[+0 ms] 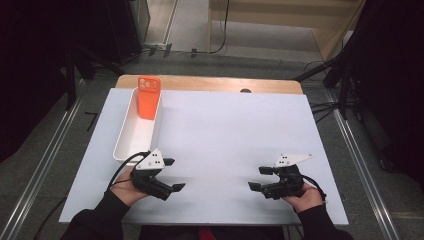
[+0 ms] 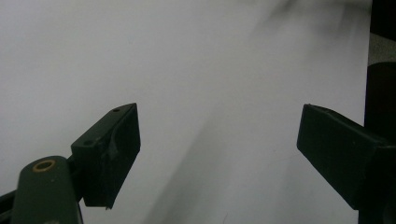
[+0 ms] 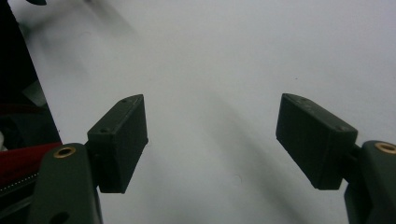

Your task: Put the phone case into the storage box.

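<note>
long white rectangular plastic tray [image 1: 131, 137] on white tabletop [image 1: 225, 130], orange phone case [image 1: 148, 97] leaning inside its far end; left gripper [image 1: 171, 174] and right gripper [image 1: 260, 178] jaws spread, pinching nothing

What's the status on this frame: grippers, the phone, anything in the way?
Left gripper open, empty, beside the white tray. Right gripper open, empty, low over the white sheet. Orange phone leans in the tray's far end, untouched. Nothing between grippers and tray.
</note>
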A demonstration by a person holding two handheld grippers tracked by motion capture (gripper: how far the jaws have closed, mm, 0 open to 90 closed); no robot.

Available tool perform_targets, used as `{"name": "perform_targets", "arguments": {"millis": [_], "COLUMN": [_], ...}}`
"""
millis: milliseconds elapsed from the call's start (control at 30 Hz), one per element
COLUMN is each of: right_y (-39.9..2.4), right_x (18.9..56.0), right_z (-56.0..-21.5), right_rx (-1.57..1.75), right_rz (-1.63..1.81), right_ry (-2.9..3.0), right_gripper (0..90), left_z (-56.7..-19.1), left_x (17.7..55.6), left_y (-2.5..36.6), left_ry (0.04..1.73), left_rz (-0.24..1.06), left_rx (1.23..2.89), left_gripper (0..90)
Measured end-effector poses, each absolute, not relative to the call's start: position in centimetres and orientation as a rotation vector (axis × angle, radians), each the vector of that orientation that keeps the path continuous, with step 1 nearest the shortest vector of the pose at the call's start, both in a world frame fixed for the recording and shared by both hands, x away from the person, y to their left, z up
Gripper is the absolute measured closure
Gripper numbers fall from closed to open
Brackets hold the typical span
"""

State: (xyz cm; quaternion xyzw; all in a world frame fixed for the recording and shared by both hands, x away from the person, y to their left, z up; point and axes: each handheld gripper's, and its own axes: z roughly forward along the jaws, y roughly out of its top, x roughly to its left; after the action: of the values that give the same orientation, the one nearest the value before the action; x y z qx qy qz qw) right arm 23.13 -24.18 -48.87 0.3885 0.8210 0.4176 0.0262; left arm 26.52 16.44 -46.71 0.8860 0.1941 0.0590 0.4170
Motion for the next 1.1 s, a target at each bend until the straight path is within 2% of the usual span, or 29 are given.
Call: {"name": "perform_targets", "arguments": {"millis": [1100], "right_y": [-24.09], "right_x": [23.15], "right_z": [-48.92], "right_rx": [1.196], "right_rz": [1.28], "right_ry": [2.545], "right_gripper": [23.7], "left_z": [-46.78], "left_x": [26.68], "left_y": [16.63], "left_ry": [0.485], "left_rz": [0.145], "left_rx": [2.226], "left_gripper": [13.5]}}
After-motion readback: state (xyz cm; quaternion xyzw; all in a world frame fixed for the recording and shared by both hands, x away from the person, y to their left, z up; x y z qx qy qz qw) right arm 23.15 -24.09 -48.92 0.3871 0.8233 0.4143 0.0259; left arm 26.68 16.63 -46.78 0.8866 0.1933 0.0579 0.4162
